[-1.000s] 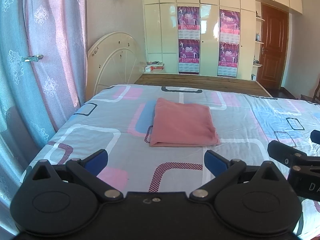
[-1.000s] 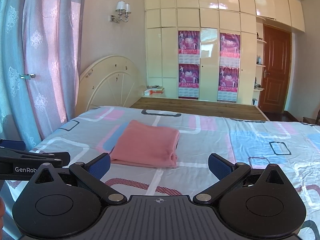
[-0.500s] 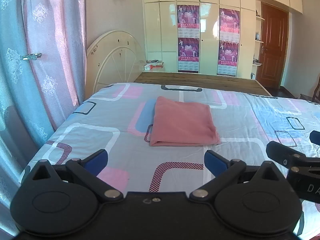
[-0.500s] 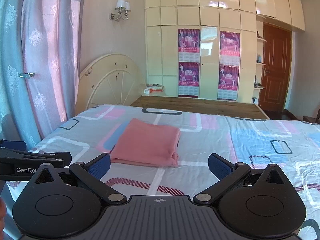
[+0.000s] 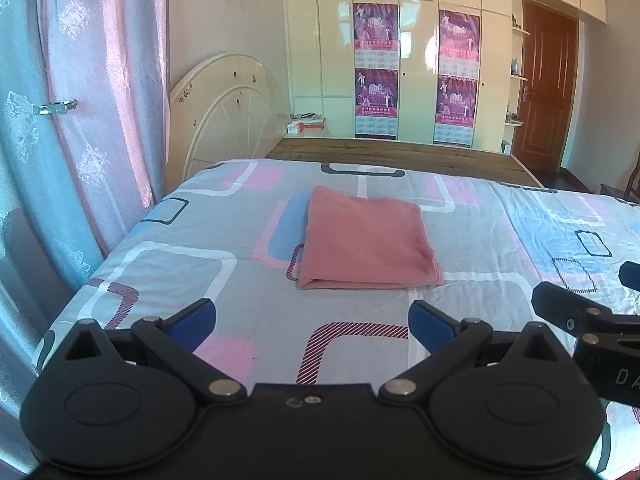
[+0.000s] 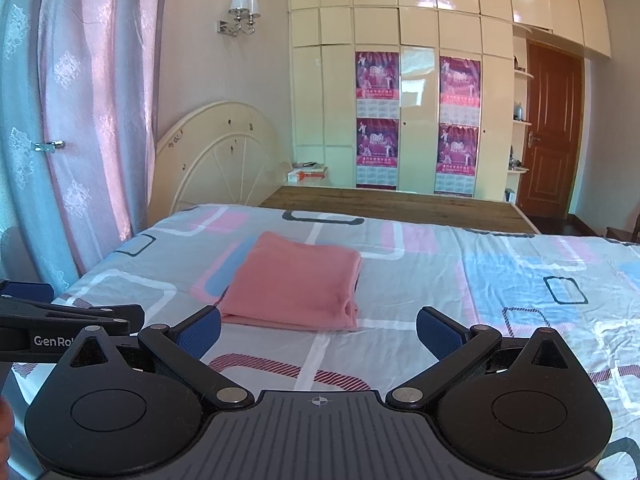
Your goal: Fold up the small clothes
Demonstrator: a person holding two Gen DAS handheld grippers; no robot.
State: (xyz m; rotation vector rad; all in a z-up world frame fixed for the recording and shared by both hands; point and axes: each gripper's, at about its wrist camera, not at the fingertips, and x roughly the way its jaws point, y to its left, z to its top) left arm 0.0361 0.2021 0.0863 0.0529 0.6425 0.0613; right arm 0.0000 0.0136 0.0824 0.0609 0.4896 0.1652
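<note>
left wrist: pink cloth (image 5: 366,242) unmoved (folded); both grippers (image 5: 312,322) (image 6: 318,330) stay spread, empty.

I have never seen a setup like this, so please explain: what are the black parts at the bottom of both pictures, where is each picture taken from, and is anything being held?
No robot here: a person holds a two-finger claw in each hand, each with a camera looking forward along its fingers. One picture comes from the left claw, the other from the right claw; the black parts are their bodies. Each claw also shows at the edge of the other's picture. Both stand open and hold nothing. Ahead, on the patterned bed, lies a folded pink cloth, untouched, with curtains and cupboards behind.
</note>
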